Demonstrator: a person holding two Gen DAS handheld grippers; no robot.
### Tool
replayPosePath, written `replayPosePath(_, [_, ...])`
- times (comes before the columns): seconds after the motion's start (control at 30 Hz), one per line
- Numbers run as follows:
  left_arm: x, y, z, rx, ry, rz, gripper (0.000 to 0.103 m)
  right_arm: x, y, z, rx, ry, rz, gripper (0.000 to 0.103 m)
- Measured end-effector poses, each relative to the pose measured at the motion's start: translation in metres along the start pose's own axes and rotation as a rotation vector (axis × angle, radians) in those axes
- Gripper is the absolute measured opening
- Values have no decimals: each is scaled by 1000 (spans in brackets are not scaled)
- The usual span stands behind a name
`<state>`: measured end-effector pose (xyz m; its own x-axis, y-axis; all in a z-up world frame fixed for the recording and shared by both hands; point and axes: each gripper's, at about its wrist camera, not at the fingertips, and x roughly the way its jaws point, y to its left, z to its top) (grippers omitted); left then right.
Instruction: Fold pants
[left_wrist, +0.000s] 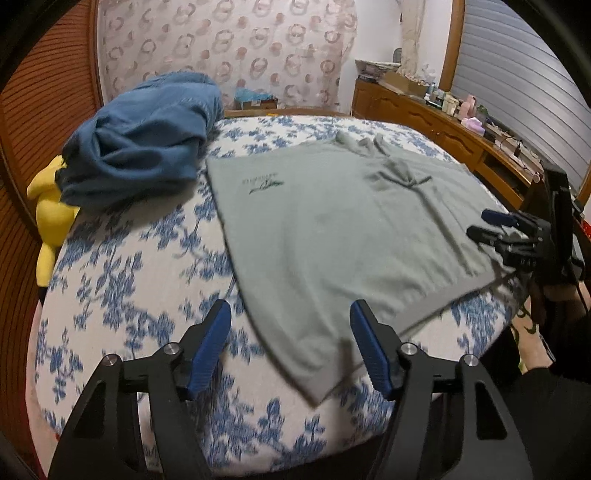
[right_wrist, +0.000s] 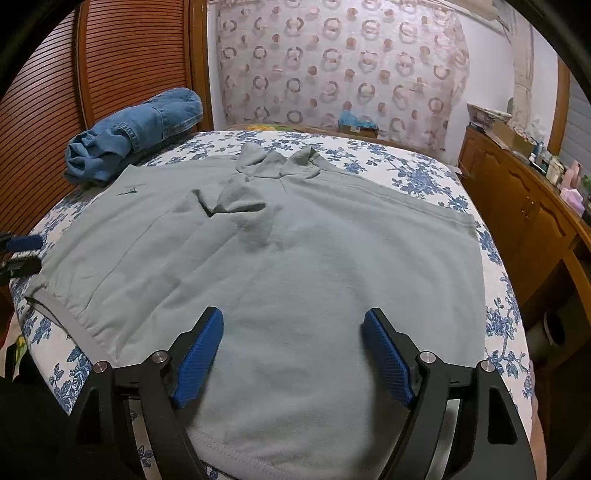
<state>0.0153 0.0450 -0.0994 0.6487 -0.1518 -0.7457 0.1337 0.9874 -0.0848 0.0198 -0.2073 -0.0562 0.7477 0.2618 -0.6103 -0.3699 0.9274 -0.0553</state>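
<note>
- Grey-green pants (right_wrist: 295, 266): spread flat mid-bed, drawstring knot far of centre; judged soft, light, limp, prone to sliding; best taken at the near waistband hem
- Left tongs (left_wrist: 290, 347): open, empty, over the near corner
- Right tongs (right_wrist: 293, 354): open, empty
- Bed (left_wrist: 122, 280): floral sheet; blue jeans (left_wrist: 147, 144) heaped far left
- Wooden dresser (right_wrist: 517, 206): right
</note>
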Motion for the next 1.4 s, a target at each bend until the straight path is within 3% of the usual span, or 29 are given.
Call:
replayPosePath(0.4, [-1,-2,-18,-19,17,-9,42,1,-1,-4,8,-10,-8,81])
replayPosePath(0.47, [0,-4,-18,-11,10,-25,25,0,-1,-5,8,-3,-11,81])
replayPosePath(0.57, [4,-5,-12,0,11,-36,9,-3,0,-5,11,4,-11,81])
replayPosePath(1.0, [-3,-30,33,89,-54,-75,4,-20,-7,-13,56,-26,89,81])
replayPosePath(1.4, [11,-90,86,197,-85,-155,4,-46,-15,-20,68,-62,57,81])
